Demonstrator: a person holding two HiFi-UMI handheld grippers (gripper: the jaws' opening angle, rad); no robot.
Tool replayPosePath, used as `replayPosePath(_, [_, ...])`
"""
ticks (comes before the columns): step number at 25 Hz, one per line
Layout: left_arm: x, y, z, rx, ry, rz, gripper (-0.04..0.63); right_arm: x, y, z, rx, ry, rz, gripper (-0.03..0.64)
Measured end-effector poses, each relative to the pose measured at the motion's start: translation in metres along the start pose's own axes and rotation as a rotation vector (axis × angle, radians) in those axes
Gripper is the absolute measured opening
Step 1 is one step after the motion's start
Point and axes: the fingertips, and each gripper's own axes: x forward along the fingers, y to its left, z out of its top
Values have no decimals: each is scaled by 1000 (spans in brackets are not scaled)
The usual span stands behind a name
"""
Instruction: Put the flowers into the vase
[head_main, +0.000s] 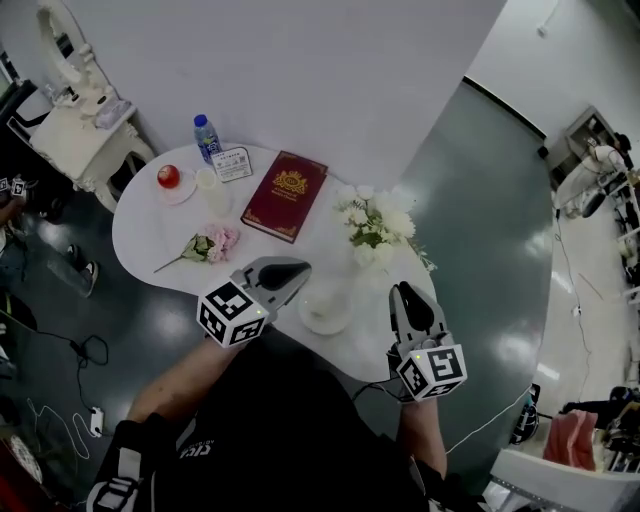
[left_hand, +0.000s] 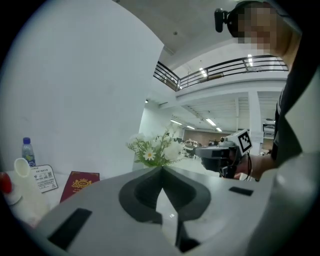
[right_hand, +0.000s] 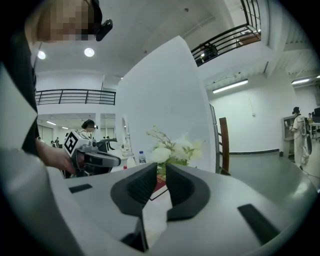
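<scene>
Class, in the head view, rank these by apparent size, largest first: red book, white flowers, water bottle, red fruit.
1. red book and white flowers: about alike, so unranked.
2. water bottle.
3. red fruit, smallest.

No word or number can be read.
- Dark red hardback book (head_main: 286, 195) on the white round bench (head_main: 140, 230): gold emblem on the cover, lettering too small to read.
- Small white printed card (head_main: 232, 163): square codes and fine print, illegible.
- Clear plastic bottle with a blue label (head_main: 206, 137): label illegible.
- Left hand-held gripper (head_main: 300, 268) and right hand-held gripper (head_main: 402, 290): cubes with black-and-white square markers, no letters.
</scene>
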Motion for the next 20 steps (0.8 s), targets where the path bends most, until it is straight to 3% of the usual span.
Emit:
replayPosePath(9, [-85,12,18,29,-113,6,11,19,98,3,-10,-25,77,29])
replayPosePath(13, [-119,31,8,33,-98,8,11,35,136,3,-9,-23,50,26])
replayPosePath(15, [-132,35,3,14,-98,-19,11,42,152,-1,-11,-10,40,26])
replayPosePath(20, [-144,33,-11,59,-74,-78,9,48,176,-14,-8,14,44,28])
